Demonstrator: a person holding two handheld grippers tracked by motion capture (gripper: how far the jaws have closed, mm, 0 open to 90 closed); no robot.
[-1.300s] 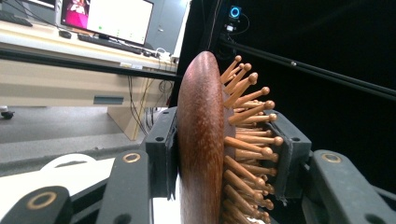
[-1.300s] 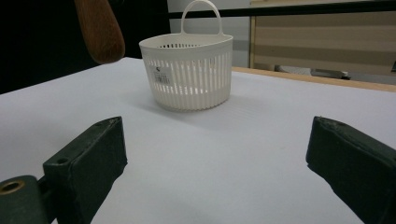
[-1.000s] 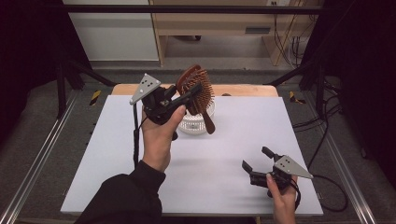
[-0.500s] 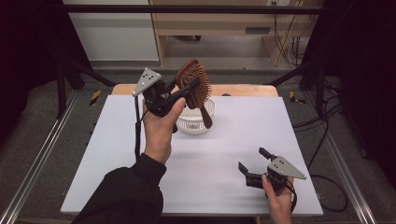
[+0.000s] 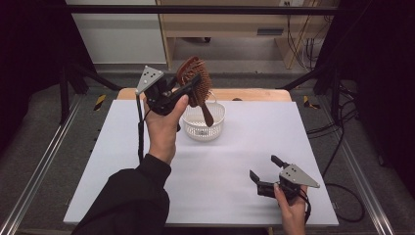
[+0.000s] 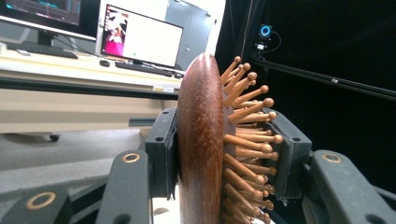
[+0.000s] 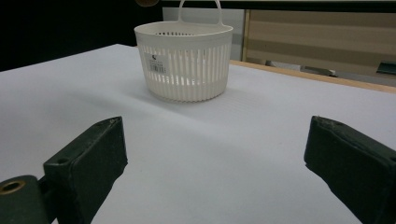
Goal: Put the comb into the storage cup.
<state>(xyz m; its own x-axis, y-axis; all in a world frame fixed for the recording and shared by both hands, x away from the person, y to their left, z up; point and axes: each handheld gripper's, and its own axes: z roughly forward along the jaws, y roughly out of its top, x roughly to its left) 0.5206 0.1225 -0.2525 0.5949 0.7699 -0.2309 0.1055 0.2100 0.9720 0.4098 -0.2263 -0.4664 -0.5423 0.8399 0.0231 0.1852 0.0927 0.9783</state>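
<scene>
At the left of the high view, the left gripper point(image 5: 182, 90) is raised above the far part of the white counter point(image 5: 122, 161), with its jaws clenched on the head of a wooden hairbrush point(image 5: 195, 83). The left gripper view shows the grip closely: one pad lies flat against the smooth brown back of the brush, the other presses on the ball-tipped wooden bristles point(image 6: 247, 135), and the brush stands upright between them. In the high view the brush handle slants down over the white slatted basket point(image 5: 215, 128), which stands on the counter just right of the left hand point(image 5: 164, 129); whether the handle touches the basket cannot be told. Farther right, near the counter's front edge and well apart from the basket, the right gripper point(image 5: 268, 172) rests low with its jaws released and nothing between them. The right gripper view looks across bare counter to the basket, with its thin loop handle point(image 7: 200, 5) standing up.
</scene>
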